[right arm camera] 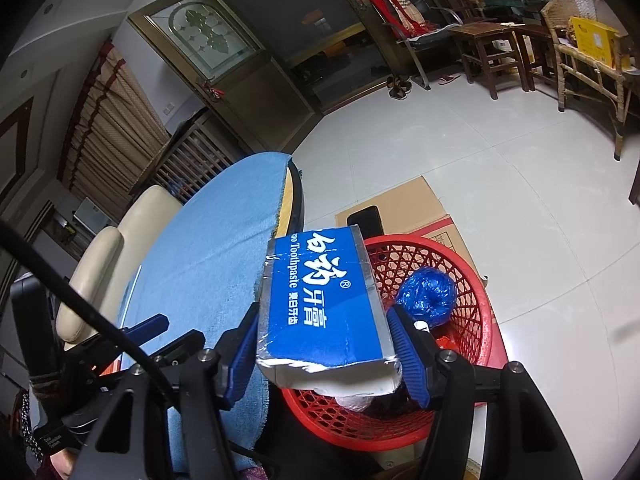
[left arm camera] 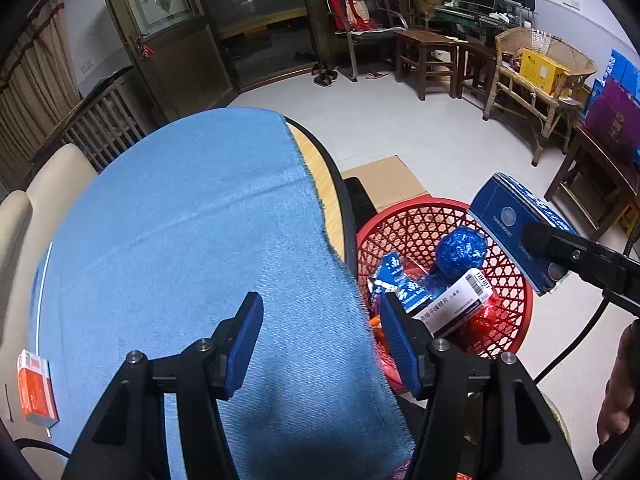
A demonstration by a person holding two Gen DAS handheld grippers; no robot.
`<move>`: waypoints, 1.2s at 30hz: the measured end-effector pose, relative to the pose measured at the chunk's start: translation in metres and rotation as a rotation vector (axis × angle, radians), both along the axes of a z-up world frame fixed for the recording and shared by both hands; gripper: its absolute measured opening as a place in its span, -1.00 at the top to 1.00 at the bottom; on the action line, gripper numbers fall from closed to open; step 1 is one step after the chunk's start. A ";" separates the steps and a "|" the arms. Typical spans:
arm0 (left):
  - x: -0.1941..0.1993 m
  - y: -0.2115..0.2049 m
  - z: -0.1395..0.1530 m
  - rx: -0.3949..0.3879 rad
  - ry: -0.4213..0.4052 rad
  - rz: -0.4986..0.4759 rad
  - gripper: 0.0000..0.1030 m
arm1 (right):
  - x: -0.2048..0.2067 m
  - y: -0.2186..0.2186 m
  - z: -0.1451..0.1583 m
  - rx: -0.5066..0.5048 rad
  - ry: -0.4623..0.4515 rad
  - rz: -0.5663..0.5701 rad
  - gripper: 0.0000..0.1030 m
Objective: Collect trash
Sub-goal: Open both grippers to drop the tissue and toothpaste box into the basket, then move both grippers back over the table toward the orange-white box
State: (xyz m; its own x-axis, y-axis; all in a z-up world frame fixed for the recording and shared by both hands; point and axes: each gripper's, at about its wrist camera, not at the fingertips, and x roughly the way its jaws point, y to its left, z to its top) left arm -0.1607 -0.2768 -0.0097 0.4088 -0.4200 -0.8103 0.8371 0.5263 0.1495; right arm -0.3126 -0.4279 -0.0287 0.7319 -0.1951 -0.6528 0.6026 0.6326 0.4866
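The blue toothpaste box [right arm camera: 326, 300] is clamped across its two long sides by the right gripper [right arm camera: 326, 354] and is held above the red basket [right arm camera: 476, 320], which stands on the floor at about three o'clock from the blue-clothed table [left arm camera: 180, 240]. The left gripper [left arm camera: 320, 344] is seen with its jaws apart and nothing between them. The box is judged light, stiff yet crushable cardboard with a glossy, possibly slippery skin, best gripped on its flat sides.
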 end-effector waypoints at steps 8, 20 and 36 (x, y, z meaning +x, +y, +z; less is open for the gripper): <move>0.005 0.010 0.004 -0.006 -0.043 0.031 -0.22 | 0.000 0.001 0.001 -0.017 -0.025 -0.001 -0.35; 0.017 0.042 0.024 -0.054 -0.140 0.115 -0.44 | 0.010 0.013 0.008 -0.048 -0.029 0.028 -0.36; 0.058 0.136 0.058 -0.148 -0.176 0.369 -0.44 | 0.057 0.067 0.030 -0.131 -0.002 0.187 -0.36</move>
State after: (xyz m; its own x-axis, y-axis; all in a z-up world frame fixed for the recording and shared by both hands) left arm -0.1025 -0.1408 0.0479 0.6801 -0.3259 -0.6567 0.5570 0.8121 0.1738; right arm -0.2556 -0.3608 0.0008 0.7649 -0.1392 -0.6290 0.4681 0.7908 0.3943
